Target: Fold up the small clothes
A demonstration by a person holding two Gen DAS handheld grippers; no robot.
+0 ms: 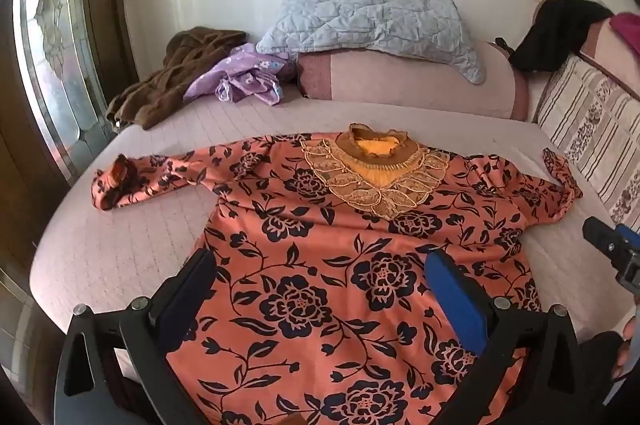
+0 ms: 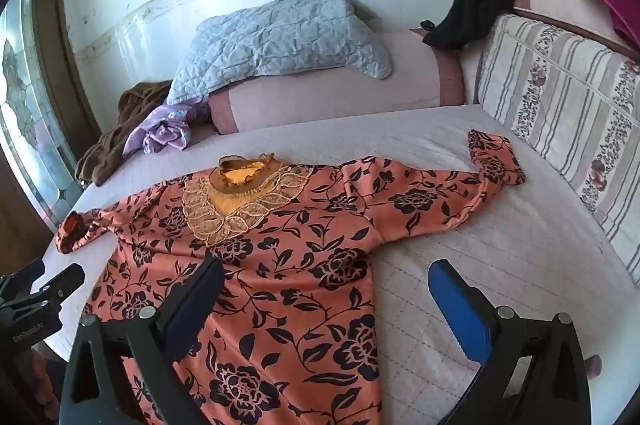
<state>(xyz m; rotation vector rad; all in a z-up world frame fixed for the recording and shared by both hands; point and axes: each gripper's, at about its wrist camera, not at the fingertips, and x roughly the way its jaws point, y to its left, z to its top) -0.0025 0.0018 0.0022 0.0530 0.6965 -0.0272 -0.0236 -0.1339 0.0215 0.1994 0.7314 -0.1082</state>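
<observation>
A: The orange floral blouse point(image 1: 320, 265) is lying face up and spread flat across the pale quilted mattress point(image 1: 120, 249), lace collar point(image 1: 376, 177) pointing away toward the wall, both sleeves stretched out sideways.

B: And the tongs?

A: Both are hovering above the hem end, tilting downward. The left gripper point(image 1: 320, 289) is standing wide apart over the blouse body with nothing between its pads; the right gripper point(image 2: 324, 301) is gaping just as wide, one finger over the fabric edge, the other over bare mattress. Nothing is being held yet, so I'd judge the fold isn't started.

B: What's worrying you?

A: The cloth looks thin and slippery — a pinch could be catching only the top layer, leaving the back panel dragging and bunching. The left sleeve's cuff point(image 1: 116, 181) is already curling over, so a sideways fold might be trapping that lump. Also, the two grippers are sitting near each other, risking a knock.

B: Beyond it?

A: A purple garment point(image 1: 244, 77) and a brown one point(image 1: 176, 73) are heaped near the bolster point(image 1: 400, 81), well apart.
</observation>
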